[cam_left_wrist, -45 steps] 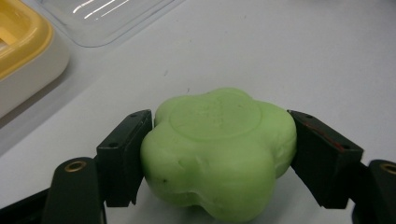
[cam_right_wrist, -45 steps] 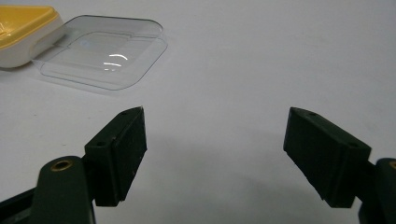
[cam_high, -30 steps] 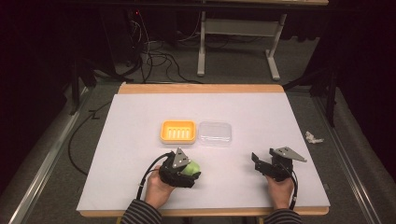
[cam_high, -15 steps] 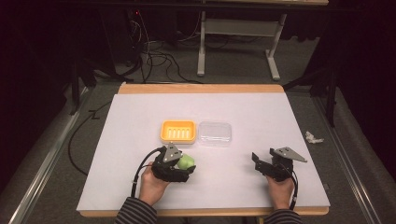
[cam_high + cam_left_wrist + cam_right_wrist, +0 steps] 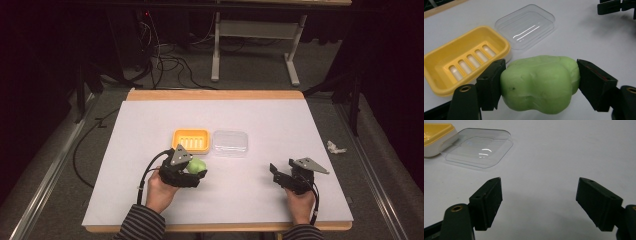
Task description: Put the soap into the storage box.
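A lumpy green soap bar (image 5: 540, 83) sits between both jaws of my left gripper (image 5: 540, 86), which is shut on it and holds it just above the white table. In the high view the soap bar (image 5: 197, 165) and left gripper (image 5: 192, 171) hang just in front of the yellow soap dish (image 5: 190, 140). That slotted dish (image 5: 465, 60) is empty. A clear plastic lid (image 5: 230, 142) lies flat to its right; the lid (image 5: 525, 25) is also empty. My right gripper (image 5: 276, 173) rests low at the table's right front, open, jaws wide apart over bare table (image 5: 539, 202).
The white table sheet (image 5: 280, 125) has a wooden edge at the back. A crumpled white scrap (image 5: 335, 147) lies on the floor right of the table. Cables and a desk frame (image 5: 255, 45) stand beyond the far edge.
My left gripper has carried the green soap bar a little left and toward the yellow dish. The right gripper has stayed put.
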### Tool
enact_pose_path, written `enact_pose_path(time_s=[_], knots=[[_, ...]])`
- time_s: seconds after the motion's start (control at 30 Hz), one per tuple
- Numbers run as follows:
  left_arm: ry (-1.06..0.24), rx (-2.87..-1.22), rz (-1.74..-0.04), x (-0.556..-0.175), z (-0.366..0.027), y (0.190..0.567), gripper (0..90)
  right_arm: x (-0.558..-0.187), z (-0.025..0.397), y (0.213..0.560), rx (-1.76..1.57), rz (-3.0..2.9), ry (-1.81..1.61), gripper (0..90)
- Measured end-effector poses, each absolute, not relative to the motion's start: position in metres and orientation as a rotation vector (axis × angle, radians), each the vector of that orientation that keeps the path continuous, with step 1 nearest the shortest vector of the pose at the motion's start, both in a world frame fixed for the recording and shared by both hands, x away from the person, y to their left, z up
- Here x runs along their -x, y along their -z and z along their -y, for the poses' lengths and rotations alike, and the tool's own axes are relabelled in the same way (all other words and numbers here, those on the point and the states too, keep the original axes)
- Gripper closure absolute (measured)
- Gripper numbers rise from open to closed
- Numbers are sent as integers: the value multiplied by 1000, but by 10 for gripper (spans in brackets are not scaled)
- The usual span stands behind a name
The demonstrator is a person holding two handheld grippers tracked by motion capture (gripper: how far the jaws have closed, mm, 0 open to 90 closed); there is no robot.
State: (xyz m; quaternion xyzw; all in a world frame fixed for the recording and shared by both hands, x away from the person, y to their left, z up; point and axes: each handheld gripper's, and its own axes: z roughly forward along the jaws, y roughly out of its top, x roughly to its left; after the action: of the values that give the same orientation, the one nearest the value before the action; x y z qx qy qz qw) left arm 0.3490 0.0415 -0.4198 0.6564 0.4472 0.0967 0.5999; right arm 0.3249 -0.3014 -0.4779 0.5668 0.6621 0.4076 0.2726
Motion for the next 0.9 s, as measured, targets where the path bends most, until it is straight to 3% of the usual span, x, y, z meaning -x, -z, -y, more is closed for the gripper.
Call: enact_pose_path(time_s=[0.9], knots=[[-249,-1461,-1084,-391,-43,399,270,-324,302,478,-1518,-1778,-1101,218]])
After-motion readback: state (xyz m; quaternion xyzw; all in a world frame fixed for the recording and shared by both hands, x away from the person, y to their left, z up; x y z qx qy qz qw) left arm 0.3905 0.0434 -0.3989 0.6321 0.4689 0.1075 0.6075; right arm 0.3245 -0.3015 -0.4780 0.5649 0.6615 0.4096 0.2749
